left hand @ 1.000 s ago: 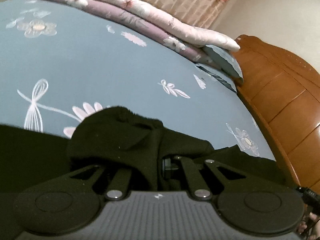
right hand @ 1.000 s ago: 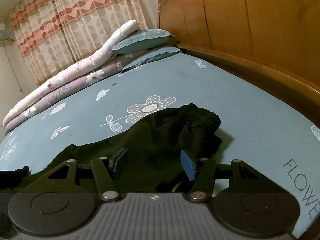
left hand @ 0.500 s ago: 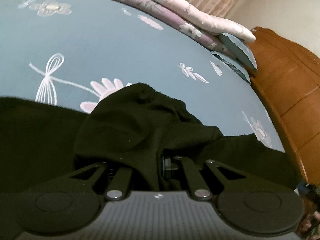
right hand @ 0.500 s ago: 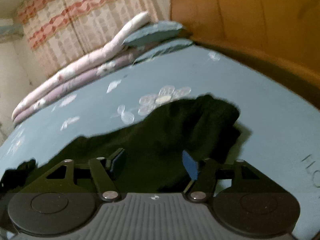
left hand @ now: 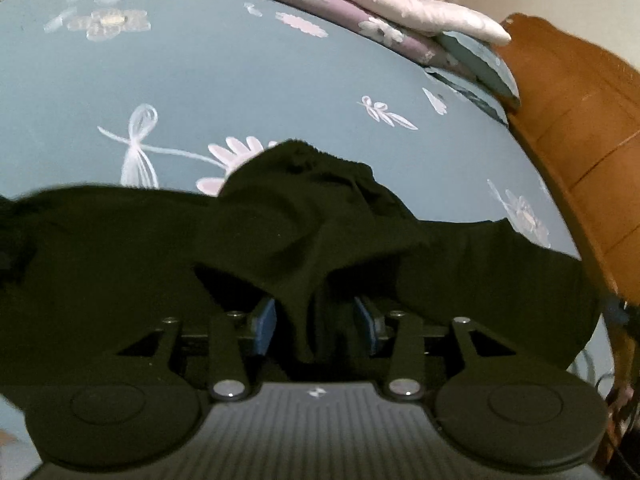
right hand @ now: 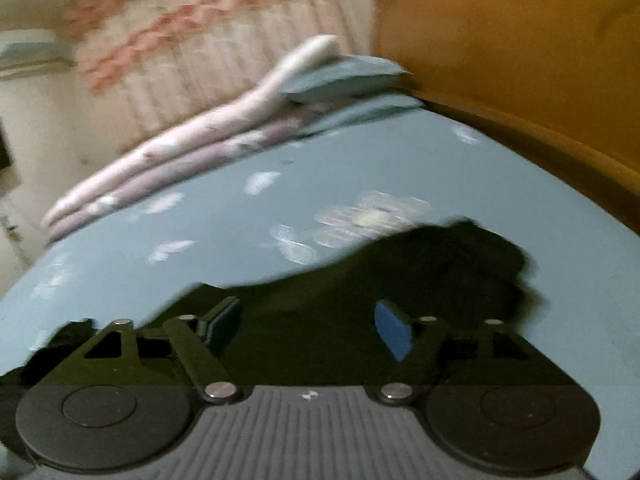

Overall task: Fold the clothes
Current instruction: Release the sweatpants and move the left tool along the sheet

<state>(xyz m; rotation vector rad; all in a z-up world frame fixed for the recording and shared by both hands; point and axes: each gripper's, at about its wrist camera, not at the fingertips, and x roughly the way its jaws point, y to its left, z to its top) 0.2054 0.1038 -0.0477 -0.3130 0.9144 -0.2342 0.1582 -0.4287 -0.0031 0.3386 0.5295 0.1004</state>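
In the left wrist view, the left gripper (left hand: 316, 324) has just been opening, and a fold of the black garment (left hand: 304, 236) hangs loose between its parted pads, unpinched. In the right wrist view, the right gripper (right hand: 308, 326) has also just been opening and stands released, with the garment (right hand: 400, 280) spread on the blue bedsheet (right hand: 240, 220) beneath and ahead of it.
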